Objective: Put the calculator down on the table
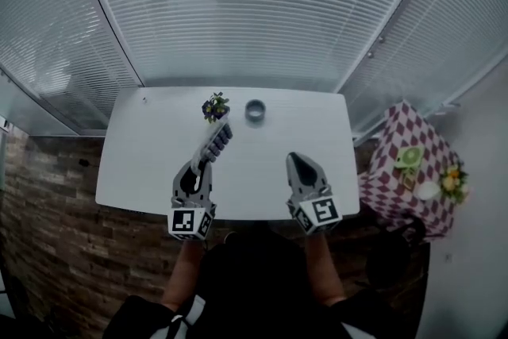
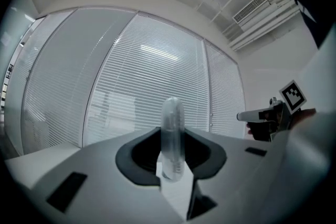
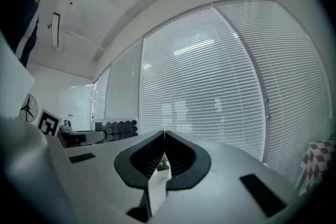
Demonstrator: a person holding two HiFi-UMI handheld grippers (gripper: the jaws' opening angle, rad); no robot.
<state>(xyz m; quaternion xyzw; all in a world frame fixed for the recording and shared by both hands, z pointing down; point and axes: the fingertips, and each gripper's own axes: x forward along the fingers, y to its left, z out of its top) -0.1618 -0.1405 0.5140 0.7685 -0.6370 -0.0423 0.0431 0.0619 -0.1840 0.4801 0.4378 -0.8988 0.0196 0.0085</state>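
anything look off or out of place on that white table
Nothing is spilled or damaged. The one oddity: the slim grey calculator with dark keys is not lying flat; the left gripper grips it on edge over the white table. The small purple-flowered plant and grey round cup stand upright near the far edge.

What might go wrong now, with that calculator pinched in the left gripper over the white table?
1. The left gripper pinches the calculator only at its near end, so most of it sticks out past the jaws. It could tilt or slip while being lowered to the table.
2. Its far end points at the small flower pot and looks close to it in the head view. A push forward might knock the pot over.
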